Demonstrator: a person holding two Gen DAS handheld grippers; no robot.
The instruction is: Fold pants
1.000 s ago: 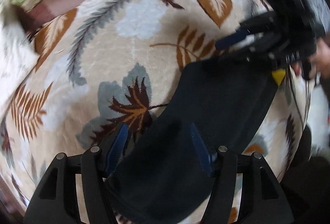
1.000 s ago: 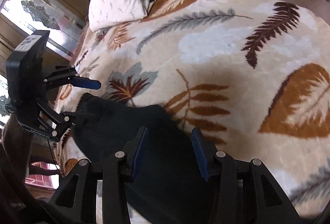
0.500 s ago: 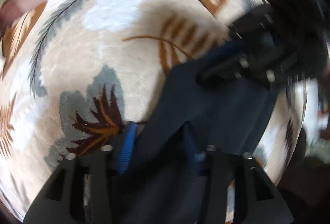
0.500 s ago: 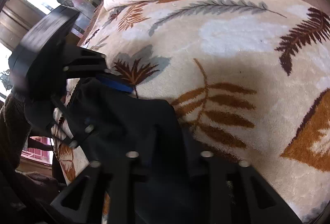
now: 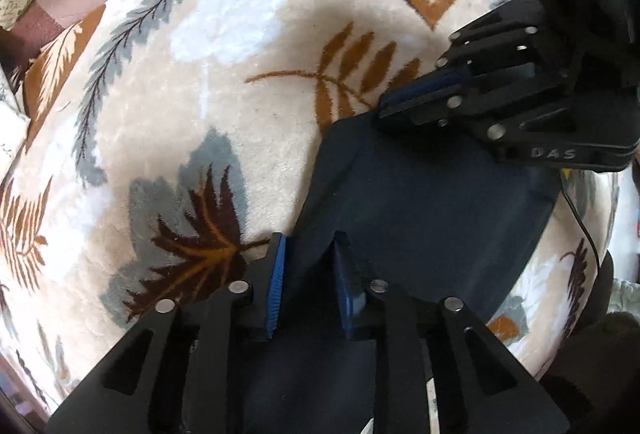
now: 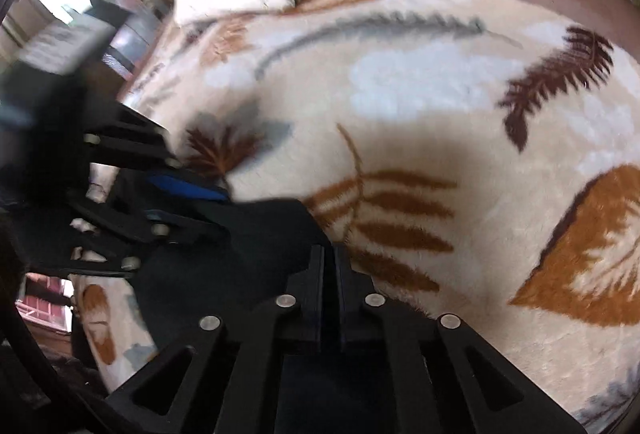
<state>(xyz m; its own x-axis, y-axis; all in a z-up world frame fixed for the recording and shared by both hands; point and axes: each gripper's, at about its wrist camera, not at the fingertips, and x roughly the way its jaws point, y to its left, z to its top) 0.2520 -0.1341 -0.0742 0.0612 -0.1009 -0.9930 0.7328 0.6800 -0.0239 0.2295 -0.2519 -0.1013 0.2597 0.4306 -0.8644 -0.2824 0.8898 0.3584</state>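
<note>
Leaf-print blanket (image 5: 224, 82) covered bed. Dark navy pants (image 5: 432, 202) lay flat near my edge (fabric smooth). I had left gripper (image 5: 308, 274) closing, pinching ridge of cloth; right gripper (image 6: 329, 274) clamped tight on pants corner.

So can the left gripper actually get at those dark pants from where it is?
Probably yes. The left gripper is already at the pants, its jaws just closing with a fabric fold between them. Nothing blocks it; the right gripper grips the far corner, off to the side.
</note>
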